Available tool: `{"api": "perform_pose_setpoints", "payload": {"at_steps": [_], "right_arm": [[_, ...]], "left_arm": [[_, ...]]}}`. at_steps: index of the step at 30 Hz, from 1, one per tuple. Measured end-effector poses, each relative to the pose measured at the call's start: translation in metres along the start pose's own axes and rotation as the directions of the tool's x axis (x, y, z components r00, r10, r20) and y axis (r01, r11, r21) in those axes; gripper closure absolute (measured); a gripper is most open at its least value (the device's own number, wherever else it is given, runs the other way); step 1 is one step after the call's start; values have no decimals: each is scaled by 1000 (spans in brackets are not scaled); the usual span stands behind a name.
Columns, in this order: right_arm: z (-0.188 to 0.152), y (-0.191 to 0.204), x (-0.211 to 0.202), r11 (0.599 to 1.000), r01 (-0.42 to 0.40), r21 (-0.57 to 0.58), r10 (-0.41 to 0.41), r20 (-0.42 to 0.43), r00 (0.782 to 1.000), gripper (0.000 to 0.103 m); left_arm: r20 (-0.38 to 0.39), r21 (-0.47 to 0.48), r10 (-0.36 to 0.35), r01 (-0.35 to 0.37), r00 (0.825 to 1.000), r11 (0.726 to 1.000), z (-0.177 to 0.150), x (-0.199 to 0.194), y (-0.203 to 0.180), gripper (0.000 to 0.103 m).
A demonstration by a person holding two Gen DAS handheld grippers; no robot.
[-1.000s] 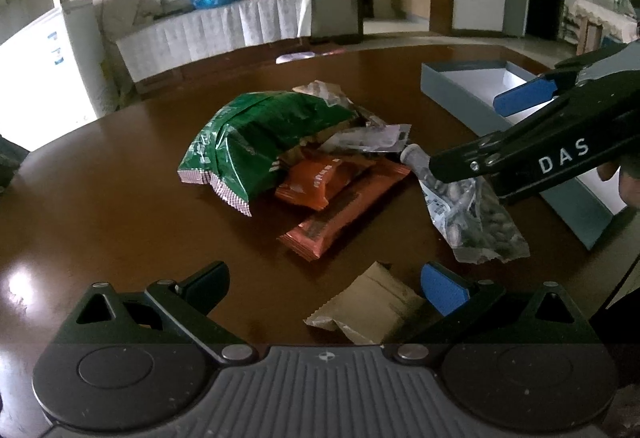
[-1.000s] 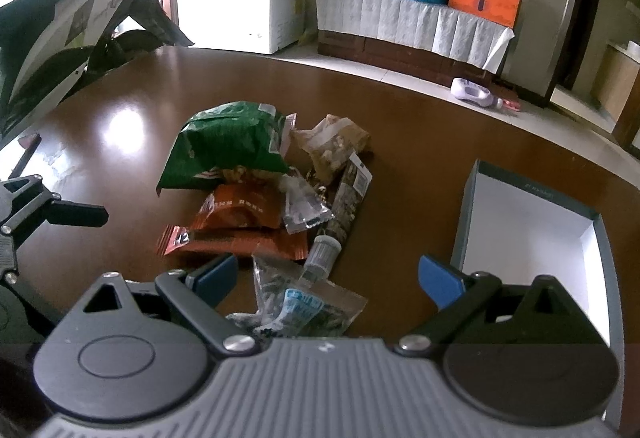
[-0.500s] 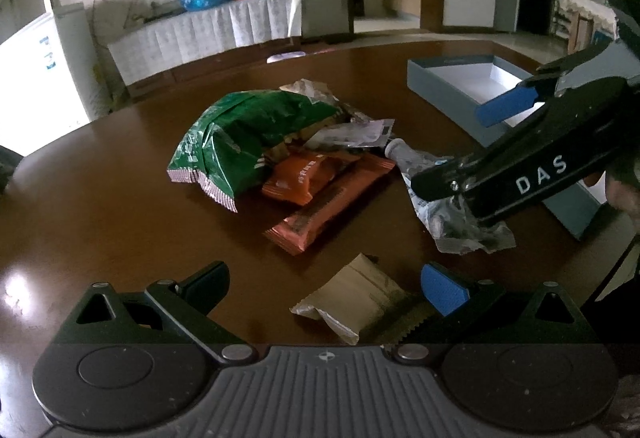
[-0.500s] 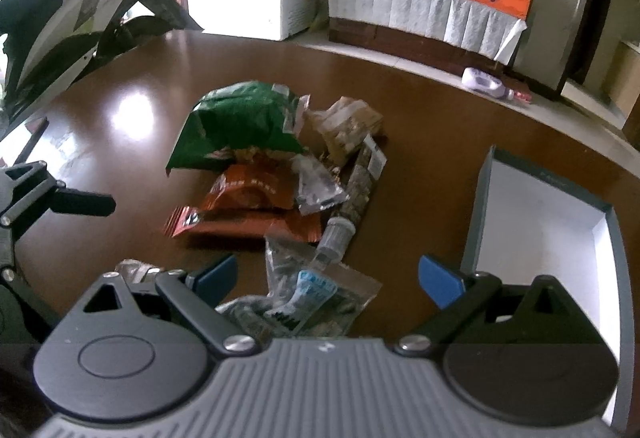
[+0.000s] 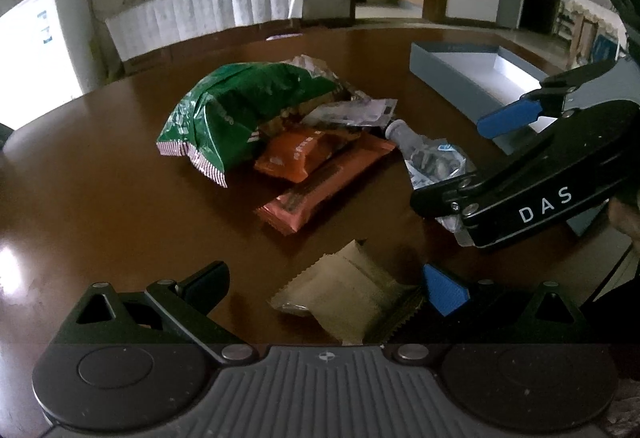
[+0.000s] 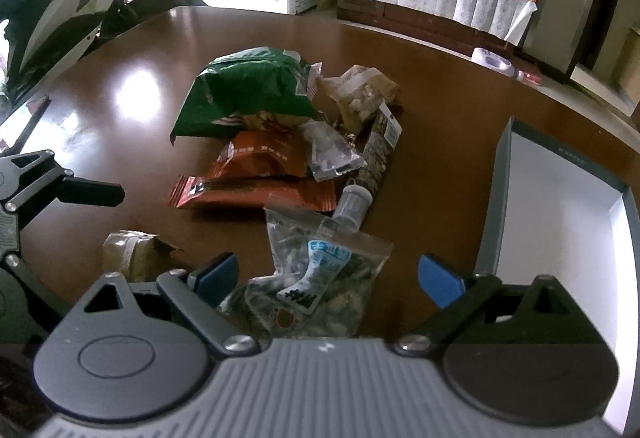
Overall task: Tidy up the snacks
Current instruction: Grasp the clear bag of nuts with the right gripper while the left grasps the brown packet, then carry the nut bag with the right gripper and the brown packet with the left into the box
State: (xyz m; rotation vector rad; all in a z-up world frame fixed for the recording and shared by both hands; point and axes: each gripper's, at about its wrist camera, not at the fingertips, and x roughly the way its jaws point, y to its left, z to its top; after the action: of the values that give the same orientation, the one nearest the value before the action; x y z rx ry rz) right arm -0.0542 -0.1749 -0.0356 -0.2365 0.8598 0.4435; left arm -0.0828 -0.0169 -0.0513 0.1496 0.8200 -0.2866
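We had the right gripper (image 6: 328, 278) spread wide, nothing held, straddling the clear nut bag (image 6: 320, 278), which lay flat on the desk (image 6: 440, 110) between the blue pads. The left gripper (image 5: 326, 286) was likewise released, hovering over the tan wrapper (image 5: 352, 298), not touching it as far as we could tell.

Step in hand, we judged: approach for the first pick, no snack boxed yet. The next move called for dropping the right gripper onto the nut bag and clenching on its crinkled top edge, then carrying it right to the grey box (image 6: 504, 198), which sat open, white inside, just beside the nut bag.

The nut bag looked transparent, lumpy with nuts, with a blue-white label and a slack film, likely slippery. Beyond it sat the small capped bottle (image 6: 352, 202), touching the bag's far edge. Farther from the bag were two orange packets (image 6: 256, 174) stacked, and the green chip bag (image 6: 248, 90) puffed and overlapping them.
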Motion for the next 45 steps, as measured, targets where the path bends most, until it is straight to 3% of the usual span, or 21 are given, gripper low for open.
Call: {"api": "perform_pose_setpoints", "payload": {"at_steps": [10,12,16,23,26,31,45], "right_arm": [[-1,1,2,1000,0,-5,0,-3,1000,8],[-2,2,2,1000,3,-8,-3,1,1000,13],[-4,2,6,1000,2,-5,-2,-19,1000,32],[-5,4,10,1000,1,-8,-2,-25,1000,38],[-4,3,9,1000,4,-3,-4,-18,1000,42],[-4,1,9,1000,4,1,-4,-9,1000,45],[3,-10,-4,999,14,52,-17,52,999,49]], "left_arm": [[-10,-6,6,-6,1000,1000,-1,5,-2,0],[-14,1,8,-8,1000,1000,-1,6,-3,0],[-12,12,22,-22,1000,1000,0,6,-6,0],[-11,14,5,-5,1000,1000,1,7,-5,2],[-7,3,-22,22,1000,1000,1,5,-4,14],[13,5,-36,36,999,999,2,1,-4,44],[62,-67,-90,94,994,993,7,-8,10,56]]}}
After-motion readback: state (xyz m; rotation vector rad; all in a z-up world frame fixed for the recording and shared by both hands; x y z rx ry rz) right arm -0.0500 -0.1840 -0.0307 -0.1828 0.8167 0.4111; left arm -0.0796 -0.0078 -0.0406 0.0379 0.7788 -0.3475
